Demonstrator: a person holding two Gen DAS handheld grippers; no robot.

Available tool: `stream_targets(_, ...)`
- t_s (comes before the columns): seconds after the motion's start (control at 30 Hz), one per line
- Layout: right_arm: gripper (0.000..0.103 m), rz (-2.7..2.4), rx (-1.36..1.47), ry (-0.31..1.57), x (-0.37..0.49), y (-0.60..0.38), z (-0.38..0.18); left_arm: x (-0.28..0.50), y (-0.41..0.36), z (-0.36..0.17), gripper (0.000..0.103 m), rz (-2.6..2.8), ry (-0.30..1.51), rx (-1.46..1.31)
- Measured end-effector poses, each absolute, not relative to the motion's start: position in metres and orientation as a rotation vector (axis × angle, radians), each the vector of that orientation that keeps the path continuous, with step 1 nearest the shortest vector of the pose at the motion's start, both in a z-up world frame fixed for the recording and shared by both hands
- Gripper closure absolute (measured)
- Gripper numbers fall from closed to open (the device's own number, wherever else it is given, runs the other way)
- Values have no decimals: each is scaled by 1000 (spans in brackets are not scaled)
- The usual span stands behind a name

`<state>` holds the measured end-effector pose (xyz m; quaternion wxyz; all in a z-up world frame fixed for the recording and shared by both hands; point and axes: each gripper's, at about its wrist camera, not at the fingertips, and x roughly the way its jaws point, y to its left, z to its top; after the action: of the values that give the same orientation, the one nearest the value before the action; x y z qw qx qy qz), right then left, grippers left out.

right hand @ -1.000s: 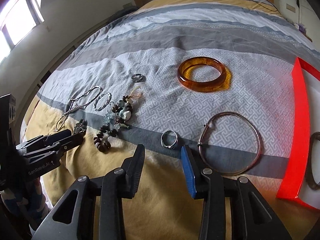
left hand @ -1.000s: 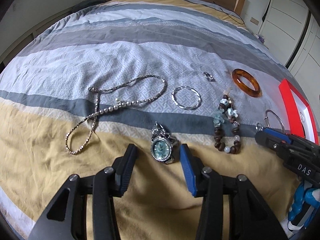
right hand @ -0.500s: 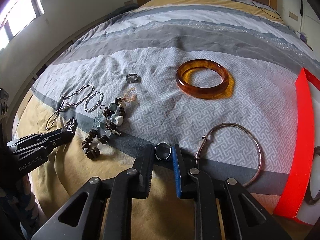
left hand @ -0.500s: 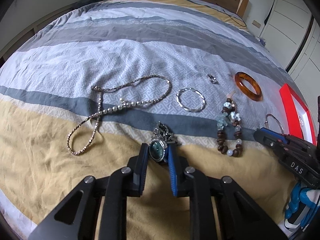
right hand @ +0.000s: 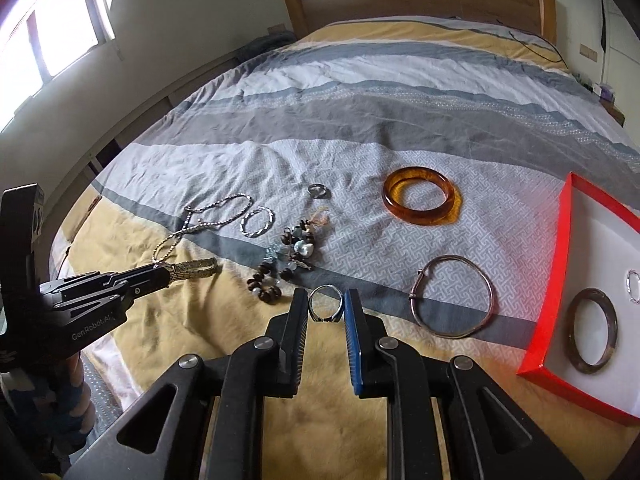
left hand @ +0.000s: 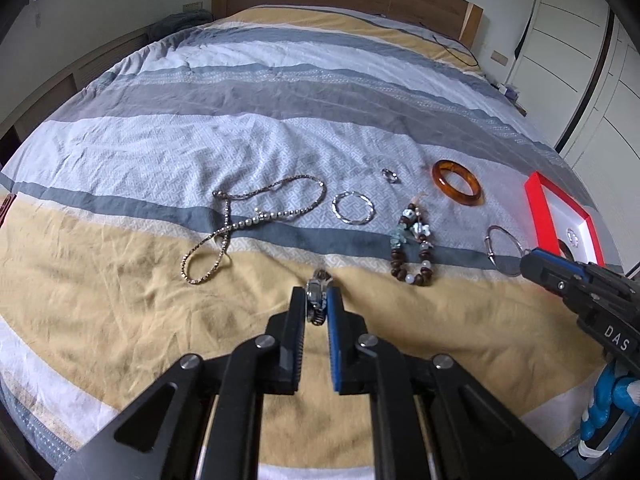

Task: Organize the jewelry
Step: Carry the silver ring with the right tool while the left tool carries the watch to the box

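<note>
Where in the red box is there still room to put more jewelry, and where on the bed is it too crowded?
The red box has bare white floor at its far end, beyond the dark bangle and small silver ring. The wide gray stripes of the bedspread beyond the amber bangle are bare too. It is crowded around the beaded bracelet, twisted hoop and necklace.

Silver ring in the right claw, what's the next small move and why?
Probably swing the right claw, shut on the silver ring, rightward over the red-edged white tray and release there: a dark bangle already lies inside it, and the thin metal bangle lies between.
</note>
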<state>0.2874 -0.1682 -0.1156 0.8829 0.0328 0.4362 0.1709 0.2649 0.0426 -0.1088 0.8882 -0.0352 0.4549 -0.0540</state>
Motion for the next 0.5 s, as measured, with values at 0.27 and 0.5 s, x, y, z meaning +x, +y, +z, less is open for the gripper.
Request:
stream_targets(0.27,85,363,56,826,234,-166,-64,216,44,-64,93,-128,866,-70)
stream_targets(0.5,85,351,55,762,179,-179,-32,175,25,-35,94,-165,820,-56)
